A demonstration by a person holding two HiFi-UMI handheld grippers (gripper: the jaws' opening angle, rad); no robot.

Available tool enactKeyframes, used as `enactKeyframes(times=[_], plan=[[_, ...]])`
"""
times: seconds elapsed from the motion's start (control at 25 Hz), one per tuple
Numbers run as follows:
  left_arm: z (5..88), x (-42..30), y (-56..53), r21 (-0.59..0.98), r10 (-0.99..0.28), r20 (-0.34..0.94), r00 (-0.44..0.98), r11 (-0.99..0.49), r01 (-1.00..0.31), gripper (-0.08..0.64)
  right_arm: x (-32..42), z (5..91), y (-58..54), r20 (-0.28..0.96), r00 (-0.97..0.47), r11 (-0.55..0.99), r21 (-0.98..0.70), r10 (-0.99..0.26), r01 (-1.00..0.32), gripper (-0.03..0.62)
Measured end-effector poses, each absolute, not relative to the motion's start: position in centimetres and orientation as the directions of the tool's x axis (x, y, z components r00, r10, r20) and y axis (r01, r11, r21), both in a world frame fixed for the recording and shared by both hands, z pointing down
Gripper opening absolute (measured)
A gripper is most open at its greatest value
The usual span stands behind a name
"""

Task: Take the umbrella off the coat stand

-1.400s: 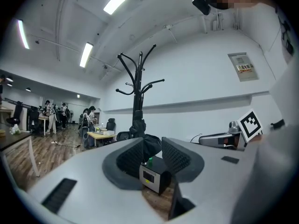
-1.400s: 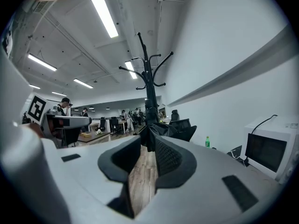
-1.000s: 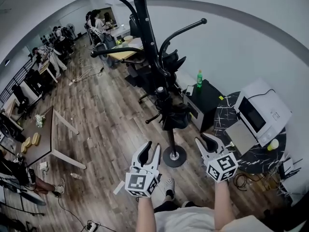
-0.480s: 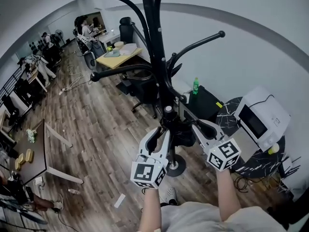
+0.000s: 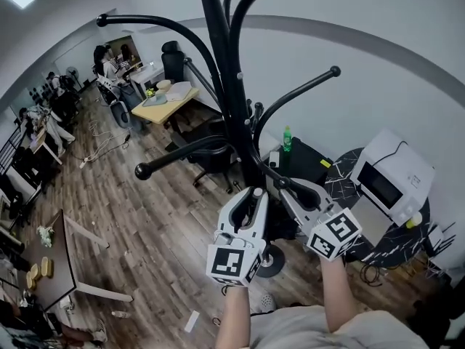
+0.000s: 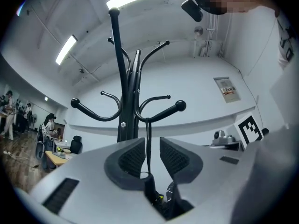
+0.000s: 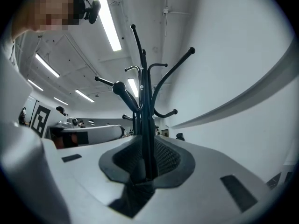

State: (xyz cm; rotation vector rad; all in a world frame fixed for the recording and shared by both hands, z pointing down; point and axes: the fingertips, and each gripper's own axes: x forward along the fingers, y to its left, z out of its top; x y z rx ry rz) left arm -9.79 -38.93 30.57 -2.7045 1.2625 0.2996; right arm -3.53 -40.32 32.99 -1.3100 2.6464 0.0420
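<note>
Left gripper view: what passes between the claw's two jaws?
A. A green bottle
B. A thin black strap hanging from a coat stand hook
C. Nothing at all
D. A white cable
B: a thin black strap drops from a hook of the coat stand and runs down between the closing jaws of the left claw.

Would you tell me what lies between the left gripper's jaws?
The left gripper view shows the umbrella strap, hanging from a coat stand hook, between the closing jaws of the left gripper.
</note>
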Motion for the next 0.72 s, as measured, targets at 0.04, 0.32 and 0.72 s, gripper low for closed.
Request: enactKeyframes(times=[0.04,0.32,0.72], plan=[[30.4,-9.8,-39.1,-0.034,-0.739,-0.240,0.630,-0.642,-0.766,0.106,-3.6,32.8,-40.3,-0.189,-0.588,0.609,-0.074,-0.786,-0.790,0.087],[29.8,-9.7,-40.5,0.004,-0.726,-0.261,0.636,-0.660,-0.751,0.101,-3.5,32.3,-40.6,-0.208,-0.561,0.588,-0.106,-0.802,-0.802,0.080],[28.8,-8.8,-41.5,0.019,-0.751,-0.259,0.607,-0.633,-0.774,0.092,-1.6,32.3,-41.8,-0.186,-0.572,0.597,-0.124,-0.799,-0.793,0.078]])
